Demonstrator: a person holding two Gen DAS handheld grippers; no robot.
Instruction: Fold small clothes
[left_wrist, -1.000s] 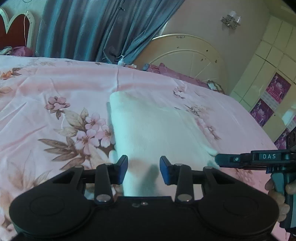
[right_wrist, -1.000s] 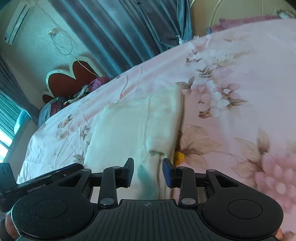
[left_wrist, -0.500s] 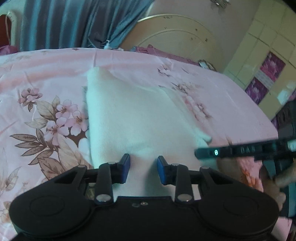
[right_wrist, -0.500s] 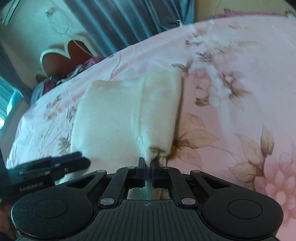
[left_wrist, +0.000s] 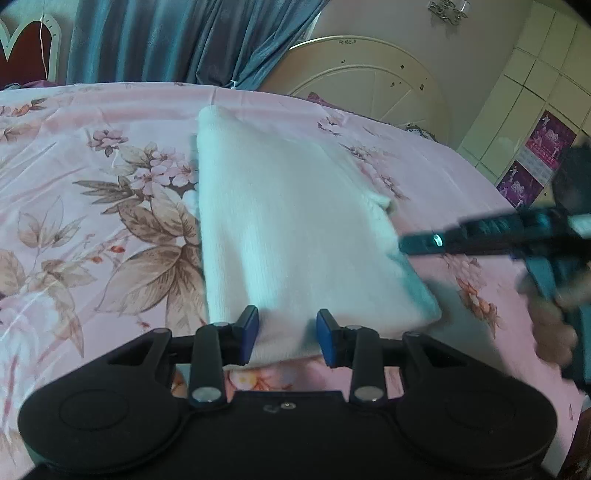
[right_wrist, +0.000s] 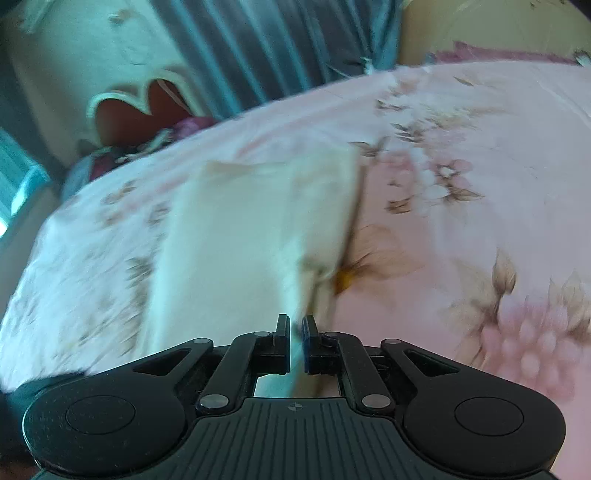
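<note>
A cream-white folded garment (left_wrist: 288, 229) lies flat on a pink floral bedsheet (left_wrist: 92, 221). My left gripper (left_wrist: 287, 334) is open at the garment's near edge. The cloth lies between its blue pads (left_wrist: 249, 334), which do not press on it. My right gripper (right_wrist: 294, 332) is shut on the garment's (right_wrist: 251, 236) near right edge, and a thin strip of cloth shows between its jaws. In the left wrist view the right gripper (left_wrist: 424, 243) reaches in, blurred, from the right to the garment's right side, with a hand (left_wrist: 554, 332) holding it.
The bedsheet (right_wrist: 480, 166) spreads wide on both sides of the garment. Behind the bed hang blue curtains (left_wrist: 166, 40), with a round cream headboard (left_wrist: 369, 81) and a pale wardrobe (left_wrist: 535, 92) at the right. A red heart-shaped headboard (right_wrist: 140, 110) stands at the far left.
My right gripper has closed on the garment's edge. My left gripper has drawn back along the garment to its near edge, its jaws staying apart.
</note>
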